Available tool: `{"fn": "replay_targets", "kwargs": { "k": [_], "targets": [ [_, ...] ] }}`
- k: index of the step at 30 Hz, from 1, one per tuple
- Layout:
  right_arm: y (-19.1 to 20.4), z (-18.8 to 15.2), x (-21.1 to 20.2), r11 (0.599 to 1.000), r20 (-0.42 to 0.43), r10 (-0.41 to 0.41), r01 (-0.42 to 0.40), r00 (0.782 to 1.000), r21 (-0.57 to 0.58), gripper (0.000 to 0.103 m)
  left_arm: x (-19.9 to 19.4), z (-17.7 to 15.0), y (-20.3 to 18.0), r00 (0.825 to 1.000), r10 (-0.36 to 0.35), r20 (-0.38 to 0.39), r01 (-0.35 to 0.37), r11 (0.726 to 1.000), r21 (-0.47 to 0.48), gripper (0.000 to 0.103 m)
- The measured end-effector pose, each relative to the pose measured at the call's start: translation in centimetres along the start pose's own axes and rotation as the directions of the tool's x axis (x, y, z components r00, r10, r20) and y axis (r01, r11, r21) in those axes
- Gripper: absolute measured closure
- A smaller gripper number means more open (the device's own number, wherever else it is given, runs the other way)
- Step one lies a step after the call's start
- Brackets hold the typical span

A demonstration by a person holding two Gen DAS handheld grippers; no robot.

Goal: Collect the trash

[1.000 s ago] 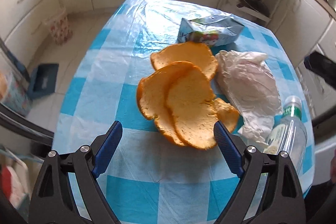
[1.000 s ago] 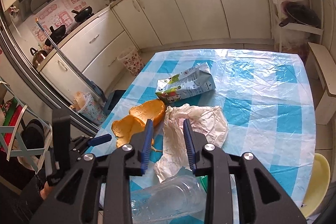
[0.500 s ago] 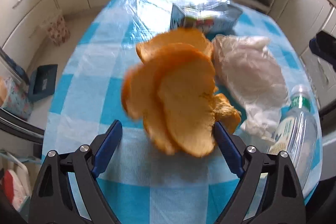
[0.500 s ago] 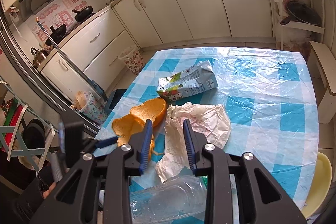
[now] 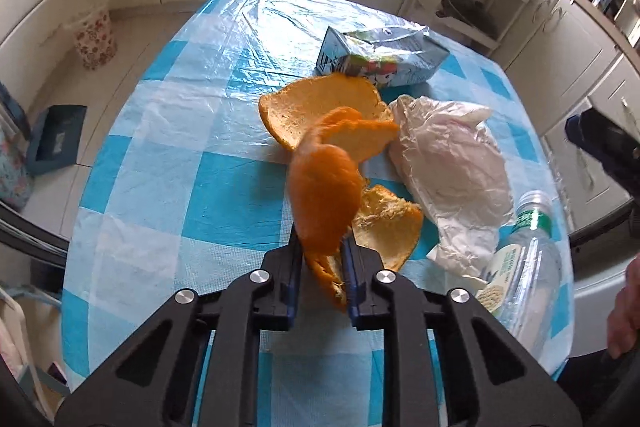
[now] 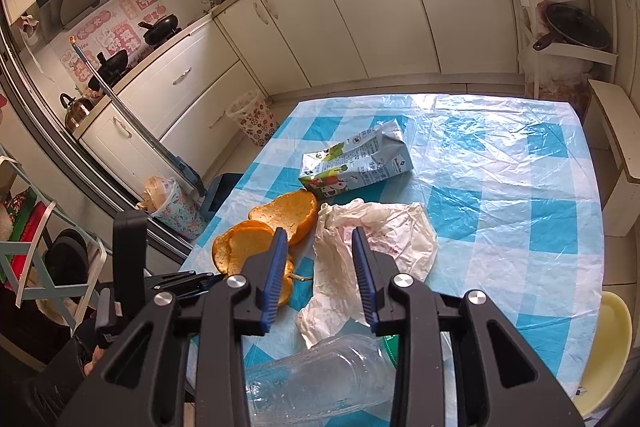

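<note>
My left gripper (image 5: 320,239) is closing its jaws on a large orange peel (image 5: 324,187). The pads press the peel, which is folded upright between them at the near side of the checked table (image 5: 180,147). A second wide peel (image 5: 320,107) and a smaller piece (image 5: 388,227) lie on the cloth. Beyond them lies a crushed drink carton (image 5: 384,57), with a crumpled white bag (image 5: 452,163) and an empty clear bottle (image 5: 524,259) to the right. My right gripper (image 6: 319,233) hovers open above the white bag (image 6: 392,227), nothing between its fingers.
A floral bin (image 6: 254,121) stands on the floor beyond the table's left edge, and a lined bin (image 6: 172,203) nearer. A pale yellow seat (image 6: 608,347) sits at the table's right corner. A person's hand (image 5: 624,307) shows at the right edge. Cabinets ring the room.
The left jaws have gone from wide apart to closed on the big orange peel, which folded and stood up between them. The right gripper has stayed where it was.
</note>
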State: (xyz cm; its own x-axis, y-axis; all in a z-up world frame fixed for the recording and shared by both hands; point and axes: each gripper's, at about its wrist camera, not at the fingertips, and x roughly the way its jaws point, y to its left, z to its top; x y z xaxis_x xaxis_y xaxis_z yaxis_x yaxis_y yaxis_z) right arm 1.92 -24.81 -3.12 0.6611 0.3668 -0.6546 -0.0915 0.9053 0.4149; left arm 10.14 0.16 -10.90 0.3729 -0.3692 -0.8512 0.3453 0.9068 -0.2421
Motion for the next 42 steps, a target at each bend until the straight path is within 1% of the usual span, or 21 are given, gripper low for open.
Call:
{"fn": "replay_targets", "kwargs": {
  "k": [3, 7, 9, 11, 12, 13, 15, 17, 19, 21, 24, 25, 26, 28, 31, 33, 36, 39, 40, 41, 42],
  "targets": [
    [0.1, 0.0, 0.1, 1.0, -0.003, -0.002, 0.002, 1.0, -0.005, 0.07, -1.1, 0.1, -0.1, 0.999, -0.033, 0.027, 0.033, 0.999, -0.001, 0.088],
    [0.0, 0.0, 0.1, 1.0, -0.006, -0.01, 0.01, 1.0, -0.007, 0.07, -2.4, 0.5, -0.3, 0.997, -0.048, 0.068, 0.048, 0.999, 0.004, 0.088],
    [-0.2, -0.1, 0.2, 1.0, -0.011, -0.015, 0.015, 1.0, -0.005, 0.069, -2.3, 0.6, -0.2, 0.998, -0.025, 0.052, 0.024, 1.0, 0.014, 0.088],
    [-0.3, -0.2, 0.4, 1.0, -0.019, -0.018, 0.018, 1.0, -0.003, 0.069, -1.0, 0.4, -0.2, 0.999, 0.048, -0.001, -0.048, 0.998, 0.031, 0.086],
    [-0.2, -0.3, 0.4, 1.0, -0.021, -0.018, 0.018, 1.0, -0.004, 0.069, -0.2, 0.3, 0.0, 0.997, 0.065, -0.038, -0.064, 0.998, 0.027, 0.083],
    [-0.1, -0.3, 0.4, 1.0, -0.022, -0.018, 0.018, 1.0, -0.006, 0.069, 0.2, 0.1, 0.4, 0.997, 0.057, -0.059, -0.057, 0.998, 0.008, 0.079],
    [0.0, -0.3, 0.3, 1.0, -0.019, -0.016, 0.015, 1.0, -0.009, 0.069, -0.2, 0.2, 0.8, 0.997, 0.056, -0.053, -0.057, 0.998, -0.001, 0.073],
    [0.0, -0.3, 0.2, 1.0, -0.017, -0.015, 0.014, 1.0, -0.01, 0.068, -1.4, 0.5, 1.5, 0.995, 0.101, -0.003, -0.101, 0.995, -0.02, 0.054],
    [-0.1, -0.3, 0.3, 1.0, -0.018, -0.014, 0.013, 1.0, -0.007, 0.068, -2.7, 0.7, 2.1, 0.988, 0.147, 0.057, -0.145, 0.989, -0.033, 0.052],
    [-0.2, -0.4, 0.3, 1.0, -0.02, -0.011, 0.011, 1.0, -0.003, 0.068, -3.8, 1.2, 2.3, 0.981, 0.161, 0.11, -0.159, 0.987, -0.028, 0.052],
    [-0.3, -0.4, 0.0, 1.0, -0.013, 0.001, 0.0, 1.0, 0.009, 0.068, -4.2, 2.3, 1.3, 0.969, 0.19, 0.16, -0.2, 0.978, 0.053, 0.05],
    [-0.3, -0.4, -0.1, 1.0, -0.011, 0.004, -0.004, 1.0, 0.011, 0.068, -4.1, 2.8, 0.6, 0.966, 0.198, 0.165, -0.218, 0.969, 0.113, 0.05],
    [-0.4, -0.5, -0.3, 1.0, -0.01, 0.006, -0.006, 1.0, 0.013, 0.068, -3.8, 3.1, 0.0, 0.964, 0.206, 0.167, -0.232, 0.959, 0.161, 0.05],
    [-0.5, -0.4, -0.6, 1.0, -0.007, 0.007, -0.007, 1.0, 0.008, 0.068, -3.6, 3.7, -1.2, 0.958, 0.22, 0.184, -0.267, 0.918, 0.293, 0.05],
    [-0.8, -0.4, -1.0, 1.0, -0.003, 0.012, -0.012, 1.0, 0.011, 0.068, -3.3, 4.7, -1.5, 0.976, 0.142, 0.163, -0.198, 0.888, 0.415, 0.05],
    [-1.0, -0.4, -1.3, 1.0, 0.003, 0.01, -0.01, 1.0, 0.012, 0.066, -2.6, 5.1, -2.0, 0.988, 0.097, 0.12, -0.144, 0.863, 0.484, 0.05],
    [-1.3, -0.4, -1.4, 1.0, 0.004, 0.006, -0.006, 1.0, 0.016, 0.066, -1.8, 4.8, -2.6, 0.994, 0.073, 0.085, -0.108, 0.827, 0.552, 0.05],
    [-1.6, -0.5, -1.1, 1.0, -0.004, 0.001, -0.001, 1.0, 0.02, 0.065, -1.4, 4.5, -2.7, 0.998, 0.043, 0.047, -0.062, 0.814, 0.578, 0.052],
    [-1.6, -0.5, -1.1, 1.0, -0.007, 0.001, -0.001, 1.0, 0.02, 0.065, -1.2, 4.4, -2.6, 0.999, 0.038, 0.032, -0.049, 0.811, 0.583, 0.059],
    [-1.5, -0.5, -0.9, 1.0, -0.01, 0.002, -0.001, 1.0, 0.02, 0.065, -1.0, 4.4, -2.4, 0.999, 0.039, 0.009, -0.037, 0.812, 0.583, 0.071],
    [-1.4, -0.6, -0.8, 1.0, -0.013, 0.003, -0.003, 1.0, 0.018, 0.065, -0.6, 4.1, -2.2, 0.999, 0.043, -0.009, -0.03, 0.814, 0.58, 0.076]
  ]
}}
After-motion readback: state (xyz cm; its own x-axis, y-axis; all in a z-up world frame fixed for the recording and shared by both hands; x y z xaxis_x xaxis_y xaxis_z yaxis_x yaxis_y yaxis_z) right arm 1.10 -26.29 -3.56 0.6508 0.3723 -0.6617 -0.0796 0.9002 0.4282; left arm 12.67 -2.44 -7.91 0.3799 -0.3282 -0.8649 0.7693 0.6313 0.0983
